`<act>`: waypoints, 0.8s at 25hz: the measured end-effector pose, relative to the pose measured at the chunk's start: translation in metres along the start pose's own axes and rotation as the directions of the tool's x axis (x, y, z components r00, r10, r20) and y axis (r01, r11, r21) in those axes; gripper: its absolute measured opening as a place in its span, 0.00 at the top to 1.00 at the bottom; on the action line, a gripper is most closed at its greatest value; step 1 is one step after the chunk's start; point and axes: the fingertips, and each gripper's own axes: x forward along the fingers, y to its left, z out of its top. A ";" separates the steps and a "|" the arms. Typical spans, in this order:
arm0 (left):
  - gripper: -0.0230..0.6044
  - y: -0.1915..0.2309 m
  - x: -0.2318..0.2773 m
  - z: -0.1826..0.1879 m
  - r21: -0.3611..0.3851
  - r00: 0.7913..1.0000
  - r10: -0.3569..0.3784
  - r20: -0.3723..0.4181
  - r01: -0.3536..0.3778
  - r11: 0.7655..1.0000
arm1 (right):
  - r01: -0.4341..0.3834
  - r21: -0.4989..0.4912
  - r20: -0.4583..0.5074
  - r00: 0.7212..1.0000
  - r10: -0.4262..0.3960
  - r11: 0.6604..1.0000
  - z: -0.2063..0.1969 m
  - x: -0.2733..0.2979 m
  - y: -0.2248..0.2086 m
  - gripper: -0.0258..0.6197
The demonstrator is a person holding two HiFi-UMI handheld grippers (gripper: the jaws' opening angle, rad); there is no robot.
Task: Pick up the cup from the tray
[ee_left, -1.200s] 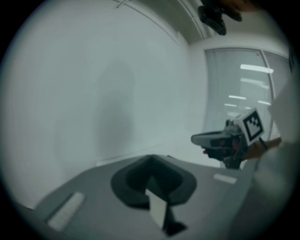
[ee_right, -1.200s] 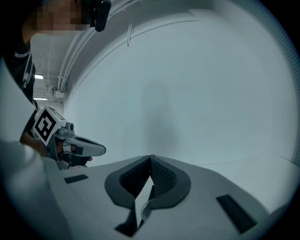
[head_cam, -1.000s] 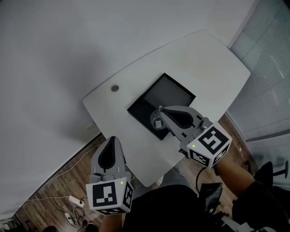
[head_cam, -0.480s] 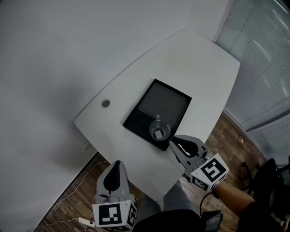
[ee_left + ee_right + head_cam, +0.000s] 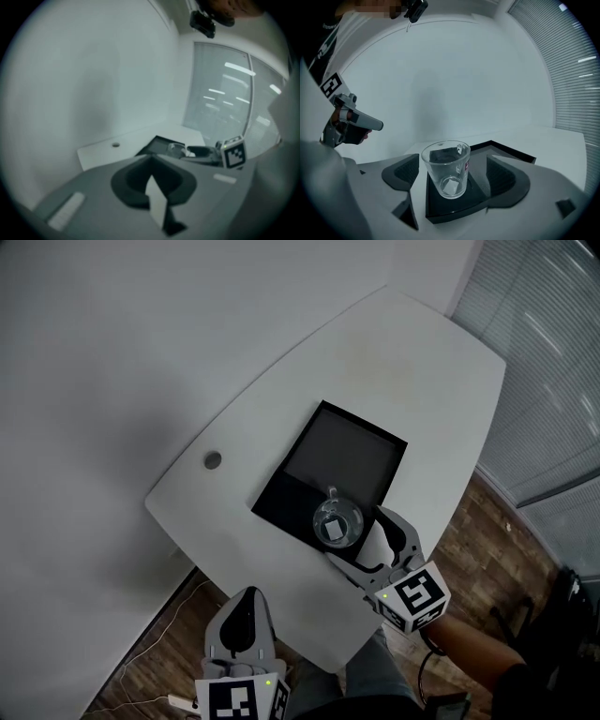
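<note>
A clear glass cup (image 5: 337,521) with a handle stands upright on the near corner of the black tray (image 5: 347,451). My right gripper (image 5: 357,534) reaches in from the table's near edge and its jaws are opening. In the right gripper view the cup (image 5: 447,168) stands between the two pads (image 5: 401,171), which do not touch it. My left gripper (image 5: 246,594) hangs shut and empty below the table's edge, over the floor. In the left gripper view its fingers (image 5: 151,161) point toward the tray (image 5: 157,142).
The white table (image 5: 281,409) has a round cable hole (image 5: 213,460) at its left side. Window blinds (image 5: 553,381) stand to the right. Wooden floor (image 5: 169,652) lies below the near edge, and a white wall fills the left.
My right gripper, shut and drawn back to the table's edge half a second ago, has come forward and now stands open around the cup. The left gripper has barely moved.
</note>
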 end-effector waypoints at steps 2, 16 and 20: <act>0.96 0.001 -0.001 -0.002 0.001 1.000 0.004 -0.002 -0.004 1.000 | -0.011 -0.004 -0.008 1.000 0.011 1.000 -0.006 0.012 0.001 0.29; 0.96 0.010 -0.007 -0.011 -0.001 0.999 0.034 -0.009 -0.034 0.999 | 0.040 -0.096 -0.114 0.992 -0.051 0.995 -0.022 0.055 0.005 0.26; 0.96 0.013 -0.008 -0.014 -0.001 0.999 0.042 -0.012 -0.042 0.999 | 0.104 -0.098 -0.171 0.978 -0.120 0.990 -0.026 0.059 -0.002 0.26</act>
